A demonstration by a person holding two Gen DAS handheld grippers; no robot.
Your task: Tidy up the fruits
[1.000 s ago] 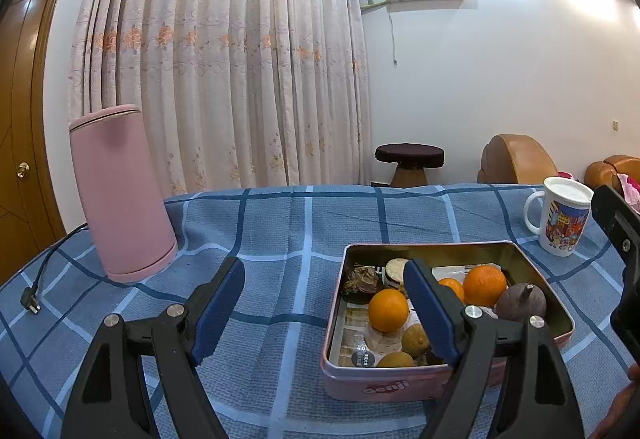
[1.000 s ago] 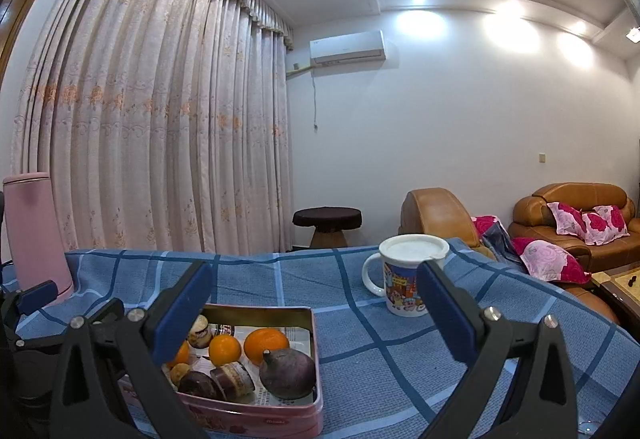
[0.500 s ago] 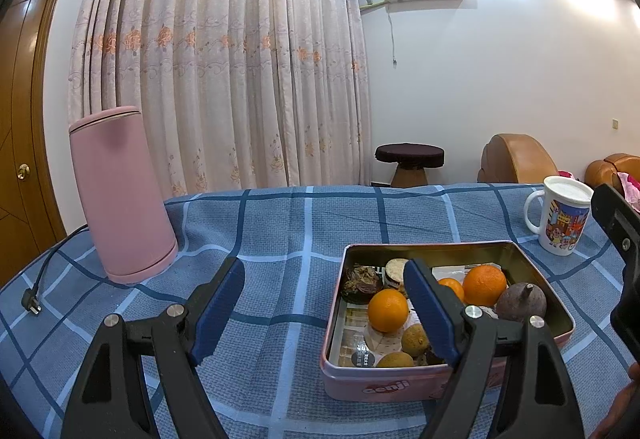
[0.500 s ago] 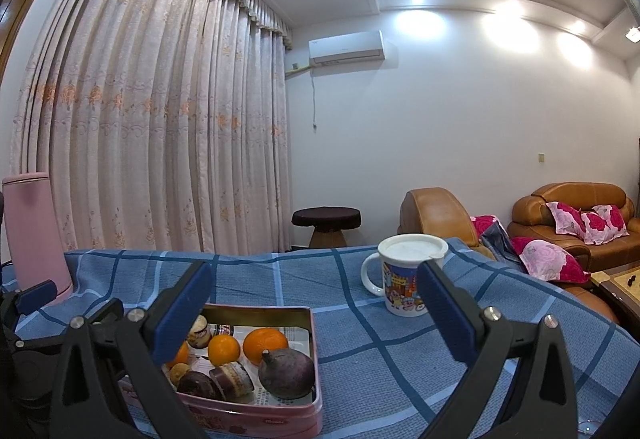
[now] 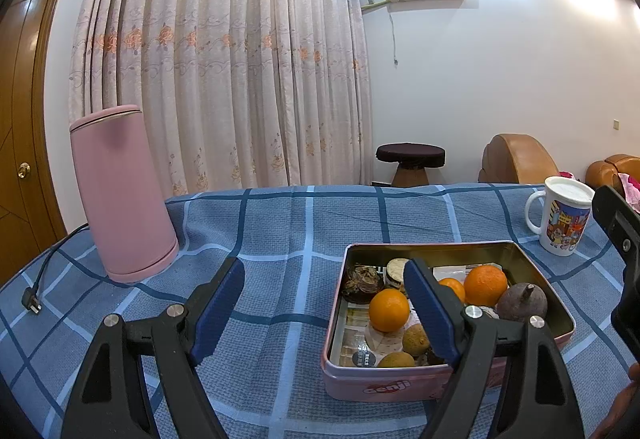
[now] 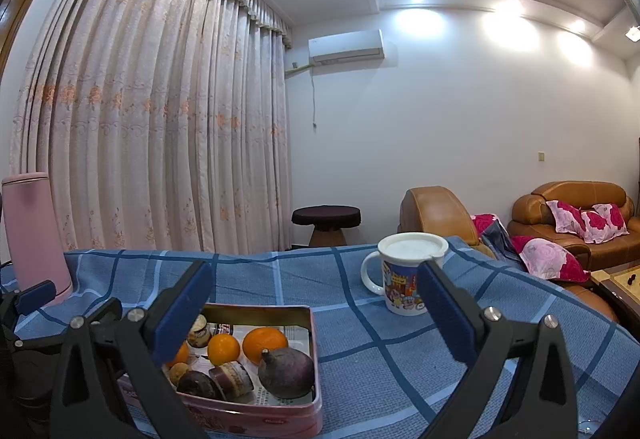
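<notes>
The bench (image 5: 304, 223), covered by a blue checked cloth, is seen carrying a pink kettle (image 5: 120, 195) at the left, a lidded mug (image 5: 564, 219) at the right and a pink tin (image 5: 404, 385) between them. The fruit is all found inside the tin: three oranges (image 5: 389, 310), a dark purple fruit with a stem (image 5: 522, 302) and smaller brown ones (image 5: 416, 339), mixed with wrapped snacks (image 6: 232, 379). None is seen on the cloth.

The left gripper (image 5: 324, 311) is held low before the tin with its fingers spread wide and nothing between them; the right gripper (image 6: 308, 315) is likewise spread wide and empty, above the tin's right side. The scene fits fruit already gathered into the tin as well as fruit waiting to be sorted out of it, so no particular move is settled.

Whichever fruit is handled, a grip across its widest part is advised, with light pressure, since round skins slip and neighbours are easily nudged; the tin's walls are best cleared by a straight lift.

In the left view the tin's full interior, the kettle's cord and plug (image 5: 32, 305) are shown. Only the right view gives the sofa and cushions (image 6: 584, 219), and the tip of the left gripper beside the kettle.
</notes>
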